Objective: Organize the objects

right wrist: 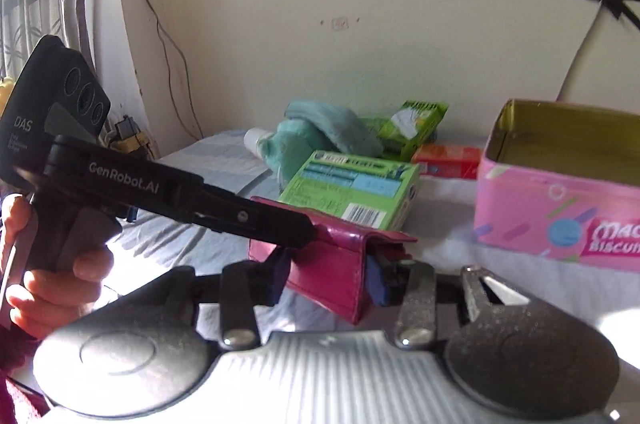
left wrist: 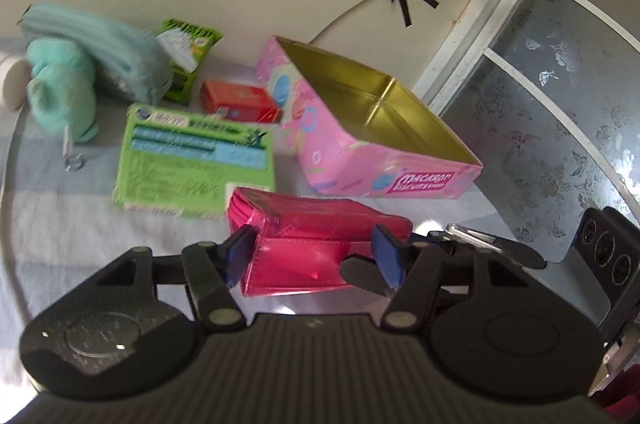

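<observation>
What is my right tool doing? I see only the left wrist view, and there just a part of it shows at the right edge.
Observer: In the right wrist view the right tool is shut on one end of the wallet.
Operator: And the left tool, what holds it? I see only its front.
Observer: A hand grips its handle, at the left of the right wrist view.
Operator: The near side of the green box is blurred for me. Is something printed there?
Observer: Yes, a barcode at the near end.
</observation>
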`<state>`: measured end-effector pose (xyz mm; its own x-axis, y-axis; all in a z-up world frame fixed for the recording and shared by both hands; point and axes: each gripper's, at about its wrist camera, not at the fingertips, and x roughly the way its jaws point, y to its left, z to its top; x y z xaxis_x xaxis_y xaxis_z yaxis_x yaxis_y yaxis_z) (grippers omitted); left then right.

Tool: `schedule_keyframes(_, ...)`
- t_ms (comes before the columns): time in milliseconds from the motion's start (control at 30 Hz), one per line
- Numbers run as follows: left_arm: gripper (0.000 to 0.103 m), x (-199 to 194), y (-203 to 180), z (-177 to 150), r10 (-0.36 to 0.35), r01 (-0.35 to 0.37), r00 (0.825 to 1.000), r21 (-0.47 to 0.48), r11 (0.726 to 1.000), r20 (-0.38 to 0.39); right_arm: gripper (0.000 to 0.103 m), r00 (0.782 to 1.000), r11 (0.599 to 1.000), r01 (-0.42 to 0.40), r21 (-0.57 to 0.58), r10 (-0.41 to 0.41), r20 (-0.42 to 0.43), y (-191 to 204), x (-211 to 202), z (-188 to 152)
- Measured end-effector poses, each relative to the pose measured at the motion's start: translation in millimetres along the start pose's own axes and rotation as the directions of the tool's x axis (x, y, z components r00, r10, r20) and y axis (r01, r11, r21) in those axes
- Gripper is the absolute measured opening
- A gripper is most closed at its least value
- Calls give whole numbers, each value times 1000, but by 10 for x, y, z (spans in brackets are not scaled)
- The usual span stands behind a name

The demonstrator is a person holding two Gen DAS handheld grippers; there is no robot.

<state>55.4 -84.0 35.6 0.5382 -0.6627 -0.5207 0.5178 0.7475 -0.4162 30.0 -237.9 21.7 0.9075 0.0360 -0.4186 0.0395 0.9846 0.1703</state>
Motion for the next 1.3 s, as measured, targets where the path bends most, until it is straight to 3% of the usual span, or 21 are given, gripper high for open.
schedule_keyframes(167, 69, 440, -635, 465, -44, 35, 998, 172, 985, 48, 40, 981, 990, 138, 13, -138, 135, -466, -376, 246)
schedule_keyframes(367, 74, 1078, -1208, 799, -99, 68, 990, 279, 958, 98, 44, 926, 956, 291, 43, -292, 238, -1147, -720, 392)
schedule_keyframes(600, 74, 1815, -1434, 872, -107, 102, 994, 236, 966, 8, 46, 906, 924, 364, 122, -381, 182, -1783, -675, 245)
schedule_keyframes(667, 74, 1941, -1467, 852, -91, 92, 996, 225, 970, -13, 48, 896, 908, 393, 144, -414, 161, -1890, -609, 177)
schedule_keyframes(700, 74, 1986, -1478, 835, -77, 81, 997, 222, 972, -26, 56, 890, 899, 407, 159, -430, 151, -1940, -574, 137)
schedule_keyframes(767, 76, 2009, -1480, 804, -59, 65, 998, 221, 973, -36, 66, 882, 881, 426, 205, -455, 120, -2060, -527, 74)
schedule_keyframes(900, 78, 1840, -1490, 808, -30, 28, 1000, 235, 972, 5, 67, 883, 878, 417, 236, -453, 124, -2074, -628, 23)
schedule_keyframes(1000, 78, 1675, -1474, 811, 1, -8, 999, 244, 970, 33, 72, 868, 868, 442, 228, -478, 136, -2067, -619, 66)
schedule_keyframes(1167, 78, 1399, -1439, 653, 154, -167, 986, 311, 936, 66, 72, 857, 856, 423, 298, -484, 175, -1996, -784, 98)
schedule_keyframes(1300, 78, 1231, -1370, 530, 230, -241, 970, 333, 912, 74, 72, 851, 848, 400, 347, -484, 204, -1817, -906, 26)
